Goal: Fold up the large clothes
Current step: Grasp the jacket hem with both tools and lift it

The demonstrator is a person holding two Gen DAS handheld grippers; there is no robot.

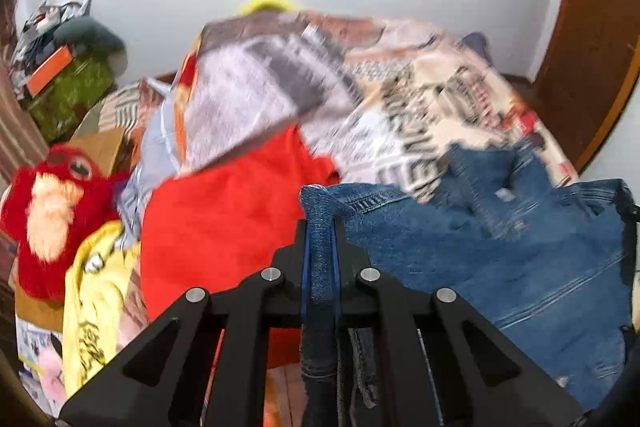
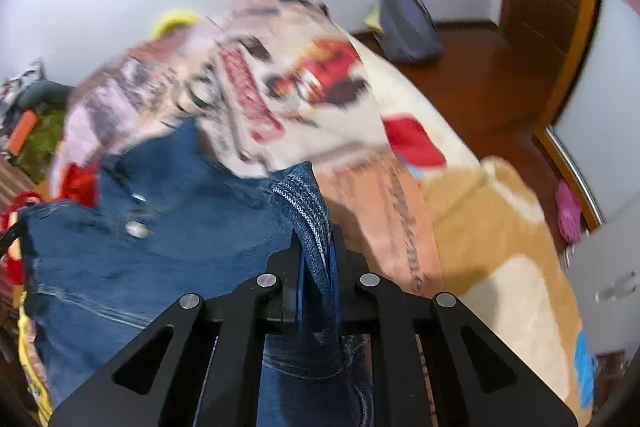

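While clamped in both fingers [image 1: 320, 227] [image 2: 316, 231] — denim jacket [image 1: 500, 259] hem edge taut.

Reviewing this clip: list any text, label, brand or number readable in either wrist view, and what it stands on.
Nothing can be read for certain.
Printed blanket: large dark letters, smeared by motion blur.
Yellow garment: black lettering, creased and blurred.
Denim jacket: no label showing.
Red garment: plain.
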